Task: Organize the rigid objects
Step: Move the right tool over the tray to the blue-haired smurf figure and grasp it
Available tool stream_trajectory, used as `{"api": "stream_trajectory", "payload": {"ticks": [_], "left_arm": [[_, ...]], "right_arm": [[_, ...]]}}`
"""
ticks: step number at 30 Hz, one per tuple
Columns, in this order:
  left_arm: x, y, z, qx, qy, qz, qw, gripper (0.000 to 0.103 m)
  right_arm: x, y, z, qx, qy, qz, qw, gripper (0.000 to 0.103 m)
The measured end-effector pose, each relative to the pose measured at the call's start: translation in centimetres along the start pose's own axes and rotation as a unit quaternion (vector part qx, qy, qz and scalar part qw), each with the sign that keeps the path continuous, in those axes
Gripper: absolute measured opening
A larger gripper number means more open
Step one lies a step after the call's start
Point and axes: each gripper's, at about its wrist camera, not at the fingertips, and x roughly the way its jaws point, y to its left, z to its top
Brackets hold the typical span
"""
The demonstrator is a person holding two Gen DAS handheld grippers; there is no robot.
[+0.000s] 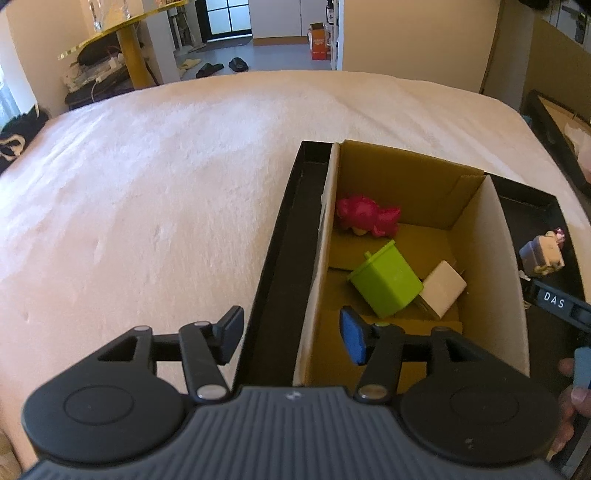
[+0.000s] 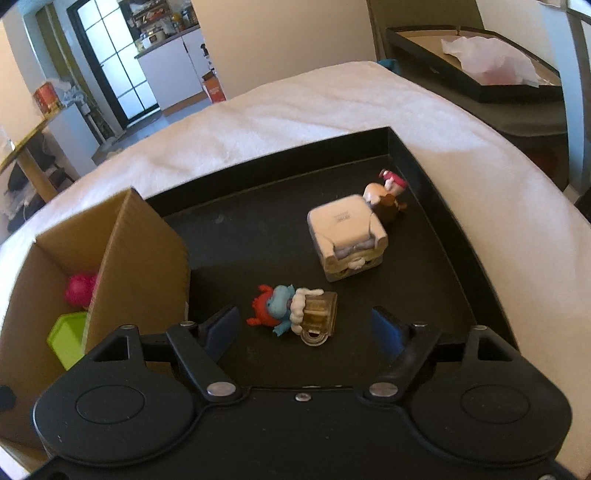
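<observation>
A cardboard box (image 1: 498, 280) stands in a black tray (image 2: 436, 229) on a white bed. In the left wrist view it holds a pink toy (image 1: 369, 216), a green cube (image 1: 388, 284) and a white block (image 1: 443, 290). My left gripper (image 1: 291, 338) is open and empty, straddling the box's left wall. In the right wrist view, a blue-and-red figure with a mug (image 2: 295, 312) lies on the tray between the fingers of my open right gripper (image 2: 304, 330). A beige armchair toy with a small figure (image 2: 351, 232) sits beyond it.
The white bed cover (image 1: 147, 206) spreads to the left of the tray. A second dark tray with white paper (image 2: 480, 59) sits off the bed at the far right. A yellow side table (image 1: 125, 33) stands behind the bed.
</observation>
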Motion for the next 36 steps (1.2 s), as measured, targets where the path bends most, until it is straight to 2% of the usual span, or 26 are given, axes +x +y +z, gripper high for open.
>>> {"api": "stream_trajectory", "payload": {"ticks": [16,19,20,22,24,36], "left_arm": [[0.8,-0.4,0.0,0.008,-0.002,0.006,0.9999,0.056],[0.8,-0.6,-0.1,0.014,-0.003,0.009,0.9999,0.056],[0.7,-0.6,-0.1,0.015,-0.003,0.01,0.9998,0.056],[0.7,-0.5,-0.1,0.012,-0.004,0.008,0.9999,0.056],[0.6,-0.4,-0.1,0.01,-0.004,0.008,0.9999,0.056],[0.3,0.0,-0.3,0.0,-0.011,-0.001,0.9999,0.056]], "right_arm": [[1.3,1.3,-0.5,-0.011,-0.015,-0.016,1.0,0.077],[1.1,2.0,-0.9,-0.036,-0.016,-0.029,0.999,0.07],[1.0,2.3,-1.1,-0.049,-0.017,-0.032,0.998,0.061],[0.8,2.4,-1.1,-0.053,-0.014,-0.032,0.998,0.061],[0.4,2.3,-1.2,-0.055,-0.016,-0.036,0.998,0.056],[-1.7,2.1,-1.3,-0.073,-0.008,-0.043,0.996,0.055]]}}
